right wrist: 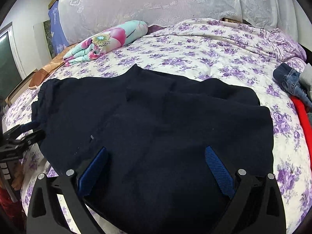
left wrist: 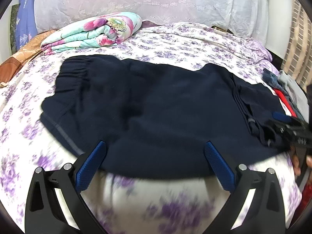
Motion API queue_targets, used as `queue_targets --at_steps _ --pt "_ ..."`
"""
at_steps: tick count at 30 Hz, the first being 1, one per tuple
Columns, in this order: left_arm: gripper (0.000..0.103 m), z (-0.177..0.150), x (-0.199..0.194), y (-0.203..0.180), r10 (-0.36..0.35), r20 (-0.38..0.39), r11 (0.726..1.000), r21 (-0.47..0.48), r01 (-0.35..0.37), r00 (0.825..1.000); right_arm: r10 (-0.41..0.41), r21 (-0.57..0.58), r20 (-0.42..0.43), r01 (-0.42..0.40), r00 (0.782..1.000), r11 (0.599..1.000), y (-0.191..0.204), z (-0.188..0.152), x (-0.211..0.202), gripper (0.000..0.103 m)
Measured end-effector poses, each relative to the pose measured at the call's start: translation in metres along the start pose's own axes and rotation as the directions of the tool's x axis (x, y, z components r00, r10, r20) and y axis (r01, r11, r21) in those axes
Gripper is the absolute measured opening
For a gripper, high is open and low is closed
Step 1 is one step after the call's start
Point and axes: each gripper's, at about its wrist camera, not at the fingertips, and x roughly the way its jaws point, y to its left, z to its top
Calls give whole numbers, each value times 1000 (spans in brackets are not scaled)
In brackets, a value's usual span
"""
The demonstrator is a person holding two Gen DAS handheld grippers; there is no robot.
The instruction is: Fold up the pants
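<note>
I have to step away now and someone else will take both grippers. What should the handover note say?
Left gripper: open, empty, over the near edge of the pants.
Right gripper: open, empty, above the pants.
Pants: dark navy, on the bed, waistband to the left, leg ends to the right; they seem folded lengthwise already.
Left: fold across into a compact stack.
Other clothes lie at the right edge.

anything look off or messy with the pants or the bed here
Nothing damaged or spilled. The pants lie folded on the bedspread, but the layers sit unevenly, with a corner poking out at the far edge. A heap of unfolded clothes sits at the bed's right edge.
</note>
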Motion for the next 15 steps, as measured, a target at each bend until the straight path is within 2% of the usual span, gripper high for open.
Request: queue_targets --at_steps 2,3,5,6,7,8,9,11,13,15 --pt "99 -7 -14 5 17 11 1000 5 -17 1000 1 2 0 -1 1000 1000 1 0 0 100" --pt "99 -11 -22 13 68 10 998 -4 -68 998 1 2 0 -1 1000 1000 1 1 0 100" --pt "99 -14 -30 34 118 -6 992 -47 -118 993 0 1 0 0 1000 1000 1 0 0 100" --pt "99 -14 -32 50 110 -28 989 -95 -112 994 -1 0 -1 1 1000 1000 1 0 0 100" --pt "99 -15 -32 75 31 -61 979 -199 -42 998 -1 0 -1 1 1000 1000 2 0 0 100" --pt "99 -16 -31 100 -98 -48 945 -319 78 994 -2 0 -1 2 1000 1000 1 0 0 100" --pt "99 -18 -34 119 -184 11 892 -418 172 983 0 0 -1 0 1000 1000 1 0 0 100" --pt "99 -19 -35 144 -287 85 786 -548 285 954 1 0 -1 -1 1000 1000 1 0 0 100" --pt "99 -14 -28 154 -324 102 740 -592 319 941 1 0 -1 -1 1000 1000 0 0 0 100" --pt "99 -8 -19 157 -333 110 722 -609 329 936 0 0 -2 0 1000 1000 1 0 0 100"
